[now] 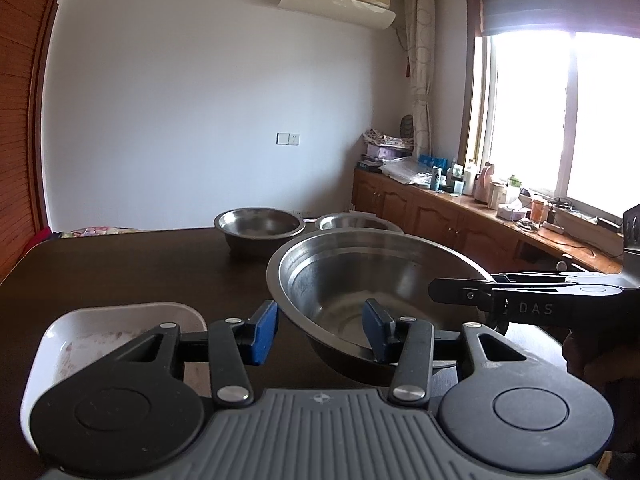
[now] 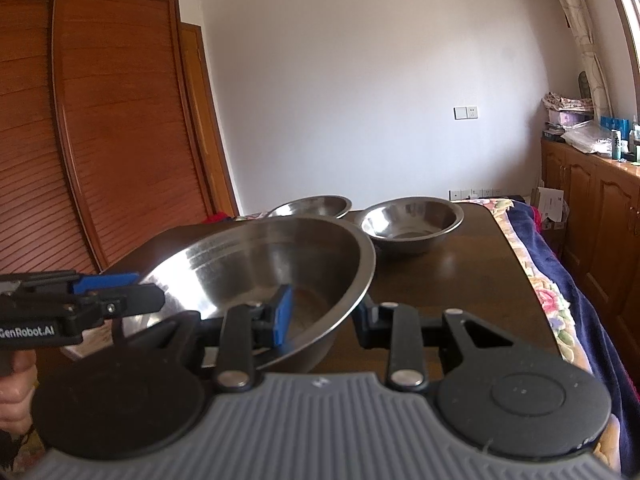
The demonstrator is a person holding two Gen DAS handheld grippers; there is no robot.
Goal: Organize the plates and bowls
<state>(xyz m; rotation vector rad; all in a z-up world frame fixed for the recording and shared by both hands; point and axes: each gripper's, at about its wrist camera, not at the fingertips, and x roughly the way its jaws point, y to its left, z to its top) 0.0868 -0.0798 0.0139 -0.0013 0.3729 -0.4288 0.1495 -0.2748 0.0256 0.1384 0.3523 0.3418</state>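
Between the fingers of both grippers hangs the large steel bowl, lifted clear of the table. The right gripper pinches its rim, one finger inside and one outside. The left gripper stands half open astride the opposite rim; whether its pads press cannot be told. Keeping the bowl level looks wise. Beyond the fingers sit two smaller steel bowls, empty; left of the left fingers lies an empty white dish.

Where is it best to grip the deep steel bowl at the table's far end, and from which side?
Pinch the deep bowl at its near rim, one finger inside, one outside, coming from the front: it stands upright, open, with bare table before it.
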